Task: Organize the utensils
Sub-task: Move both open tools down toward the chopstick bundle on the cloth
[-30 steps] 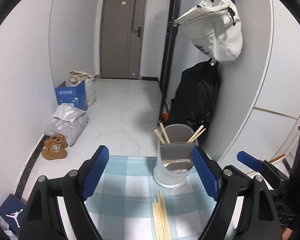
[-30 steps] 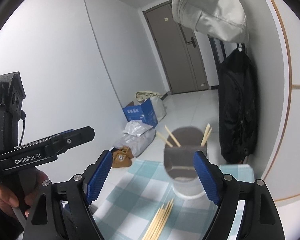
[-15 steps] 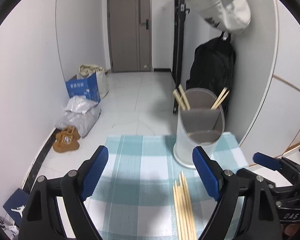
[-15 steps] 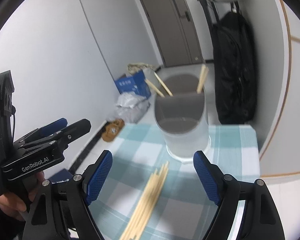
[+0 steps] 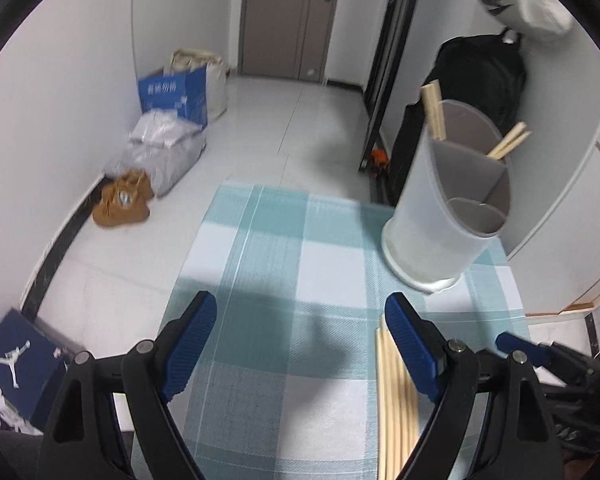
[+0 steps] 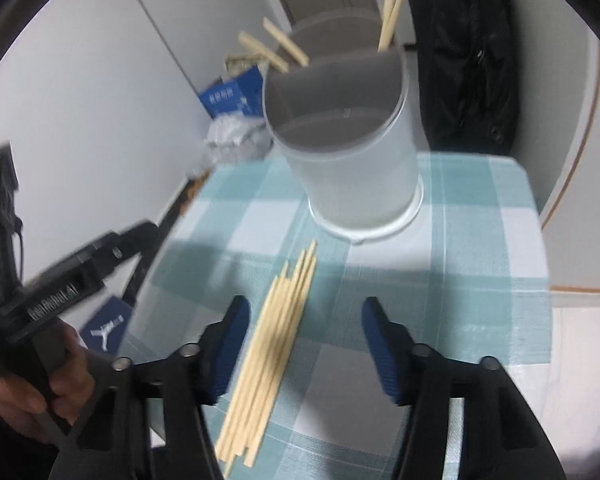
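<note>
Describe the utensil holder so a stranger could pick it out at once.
Find the teal-and-white checked tablecloth. At its far end stands the utensil holder, a frosted translucent cylinder with grey dividers inside. Unlike the loose chopsticks lying flat nearby, it stands upright with a few chopsticks poking out the top.

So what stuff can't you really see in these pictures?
- Loose chopsticks: left wrist view, the left gripper finger covers part of the bundle, and the picture edge cuts off its near end.
- Holder: right wrist view, its walls hide the lower ends of the chopsticks standing in it.
- Lettering on the other gripper's body: right wrist view, blurred.
- Blue box: left wrist view, print too small to read.
</note>
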The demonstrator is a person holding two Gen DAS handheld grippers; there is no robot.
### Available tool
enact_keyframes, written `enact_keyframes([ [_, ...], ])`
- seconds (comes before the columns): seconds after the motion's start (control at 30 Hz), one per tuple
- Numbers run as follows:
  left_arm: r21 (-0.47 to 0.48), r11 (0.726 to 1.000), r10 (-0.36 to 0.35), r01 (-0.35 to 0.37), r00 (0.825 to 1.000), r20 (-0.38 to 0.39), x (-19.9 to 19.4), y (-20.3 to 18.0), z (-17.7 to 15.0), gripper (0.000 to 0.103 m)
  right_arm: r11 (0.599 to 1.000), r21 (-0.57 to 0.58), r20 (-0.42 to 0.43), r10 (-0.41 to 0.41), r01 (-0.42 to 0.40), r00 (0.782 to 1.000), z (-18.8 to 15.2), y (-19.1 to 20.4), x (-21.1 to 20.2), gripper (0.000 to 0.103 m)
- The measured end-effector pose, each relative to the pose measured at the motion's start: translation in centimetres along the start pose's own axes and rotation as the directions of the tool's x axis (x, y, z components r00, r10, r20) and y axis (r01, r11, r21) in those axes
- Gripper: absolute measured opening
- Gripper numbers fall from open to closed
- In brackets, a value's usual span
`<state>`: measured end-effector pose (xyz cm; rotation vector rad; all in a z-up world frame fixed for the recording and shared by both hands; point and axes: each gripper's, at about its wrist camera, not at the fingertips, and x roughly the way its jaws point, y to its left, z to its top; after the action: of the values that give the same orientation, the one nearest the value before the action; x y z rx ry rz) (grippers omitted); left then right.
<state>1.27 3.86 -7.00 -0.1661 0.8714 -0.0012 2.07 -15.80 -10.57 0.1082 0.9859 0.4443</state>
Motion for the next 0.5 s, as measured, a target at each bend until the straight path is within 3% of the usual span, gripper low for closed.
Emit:
enact_keyframes([
  [0.07,-0.013,1.000,0.026,-0.026,0.999,-0.022,0.6,0.5,0.0,0.083,1.000,0.007,-0.073,-0.001,0.001,0.997,-0.2,-0.1,1.8,0.027],
  [0.1,-0.011,0.999,0.043,-0.043,0.999,-0.024,0.8,0.6,0.1,0.083,1.000,0.011,-0.102,0.008,-0.006,0.995,-0.3,-0.1,2.5,0.025],
  [0.2,0.030,0.996,0.087,-0.087,0.996,-0.007,0.7,0.5,0.2,0.083,1.000,0.014,-0.145,0.004,-0.002,0.989,-0.4,0.0,4.0,0.024],
  [0.33,0.058,0.994,0.090,-0.090,0.996,0.012,0.2,0.6,-0.2,0.083,1.000,-0.012,-0.149,0.012,-0.014,0.989,0.2,0.6,5.0,0.024],
  [0.5,0.101,0.991,0.090,-0.091,0.996,0.011,0.2,0.6,-0.4,0.083,0.998,-0.050,-0.184,-0.042,0.033,0.982,0.7,0.8,6.9,0.023],
])
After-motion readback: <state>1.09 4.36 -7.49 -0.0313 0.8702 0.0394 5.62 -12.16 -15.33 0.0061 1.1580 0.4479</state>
